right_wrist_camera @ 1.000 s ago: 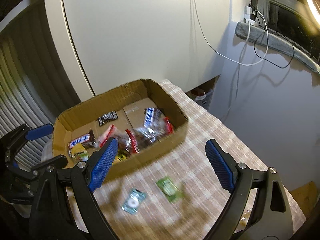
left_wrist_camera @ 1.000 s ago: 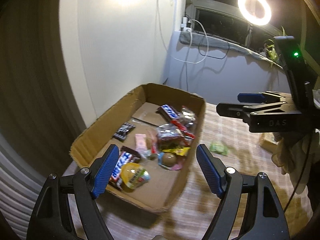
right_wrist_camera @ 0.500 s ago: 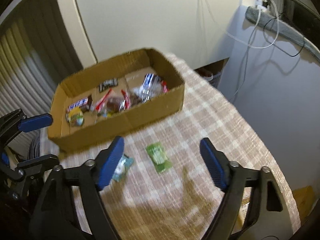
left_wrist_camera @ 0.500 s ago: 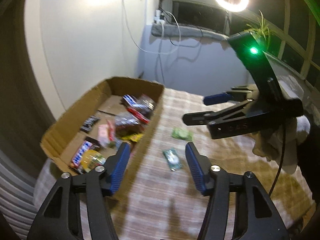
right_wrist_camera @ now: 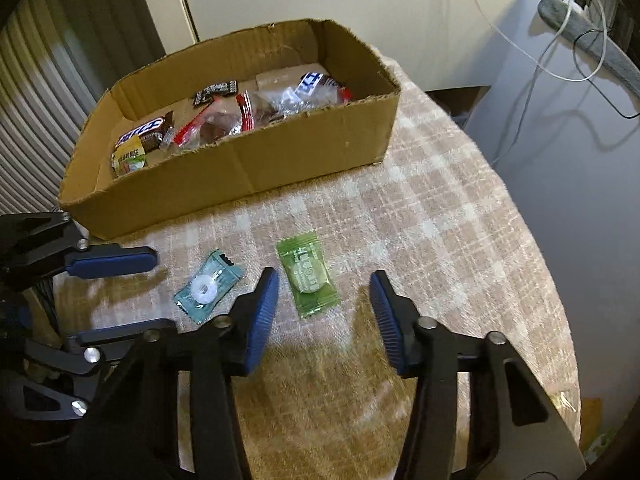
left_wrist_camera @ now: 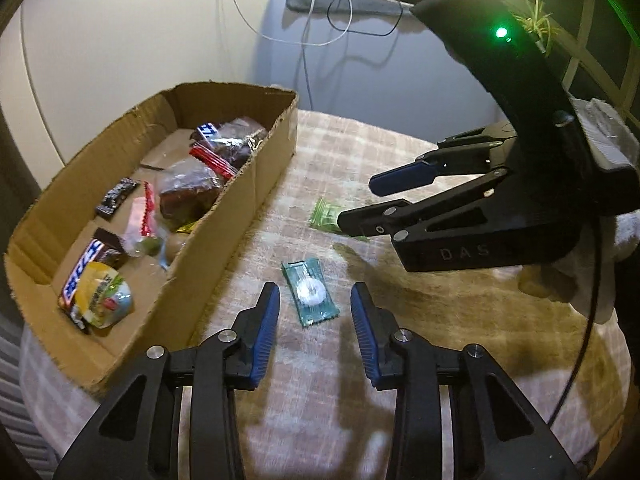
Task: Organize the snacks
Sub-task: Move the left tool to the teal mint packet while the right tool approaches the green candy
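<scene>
A teal candy wrapper (left_wrist_camera: 311, 293) with a white ring sweet lies on the checked tablecloth, also in the right wrist view (right_wrist_camera: 209, 286). My left gripper (left_wrist_camera: 316, 316) is open, its blue pads either side of the wrapper's near end. A green candy wrapper (right_wrist_camera: 308, 276) lies beside it, partly hidden in the left wrist view (left_wrist_camera: 326, 216). My right gripper (right_wrist_camera: 324, 312) is open, straddling the green wrapper's near end. A cardboard box (right_wrist_camera: 280, 160) holds several snacks, and shows in the left wrist view (left_wrist_camera: 224, 240).
The round table's edge (right_wrist_camera: 560, 320) curves away on the right. A white wall and dangling cables (left_wrist_camera: 312, 40) stand behind the box. A ribbed radiator (right_wrist_camera: 36, 80) is at the left.
Both grippers have moved away from the box and down toward the table. Each now sits over its own loose wrapper, with the jaws narrower than before.
</scene>
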A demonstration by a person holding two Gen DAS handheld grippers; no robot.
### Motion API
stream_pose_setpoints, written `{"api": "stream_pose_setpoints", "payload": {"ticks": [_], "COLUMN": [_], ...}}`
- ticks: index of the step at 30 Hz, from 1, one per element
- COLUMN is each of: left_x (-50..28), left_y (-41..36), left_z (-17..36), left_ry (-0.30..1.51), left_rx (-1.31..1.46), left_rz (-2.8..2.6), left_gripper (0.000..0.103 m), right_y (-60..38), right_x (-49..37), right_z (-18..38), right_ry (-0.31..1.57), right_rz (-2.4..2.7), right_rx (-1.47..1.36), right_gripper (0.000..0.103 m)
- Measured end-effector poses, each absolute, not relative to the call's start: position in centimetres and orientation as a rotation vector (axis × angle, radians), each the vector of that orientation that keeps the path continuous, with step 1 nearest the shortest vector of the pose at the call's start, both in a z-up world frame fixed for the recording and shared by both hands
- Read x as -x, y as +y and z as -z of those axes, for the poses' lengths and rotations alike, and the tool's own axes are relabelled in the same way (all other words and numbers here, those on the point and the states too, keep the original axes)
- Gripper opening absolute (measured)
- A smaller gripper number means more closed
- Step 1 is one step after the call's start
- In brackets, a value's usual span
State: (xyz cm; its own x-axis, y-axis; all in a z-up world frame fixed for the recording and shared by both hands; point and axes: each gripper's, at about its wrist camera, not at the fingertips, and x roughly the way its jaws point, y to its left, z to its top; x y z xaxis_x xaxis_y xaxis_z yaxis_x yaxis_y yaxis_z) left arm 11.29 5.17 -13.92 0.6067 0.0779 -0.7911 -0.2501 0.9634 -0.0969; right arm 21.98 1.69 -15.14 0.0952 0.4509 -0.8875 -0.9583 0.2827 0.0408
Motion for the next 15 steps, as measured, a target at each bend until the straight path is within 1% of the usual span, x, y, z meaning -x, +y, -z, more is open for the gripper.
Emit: {"api": "stream_pose_setpoints", "payload": {"ticks": [8,15], "left_x": [-12.9,-13.8], "left_y": [5.0,5.1], "left_z": [15.4,16.3], "left_ry": [0.937,0.959], "left_rx": [0.195,0.180], "left_rz": [-0.189,-0.196], "left_gripper": [0.030,0.027], "right_y": [3.2,4.3], "right_x": [-21.9,-21.6], "right_z": [16.3,16.5], "right_ry": [0.971,0.963], "right_rz": [-1.200,-1.214], "right_rx": [0.714,0.756], "right_gripper": [0.043,0.043]}}
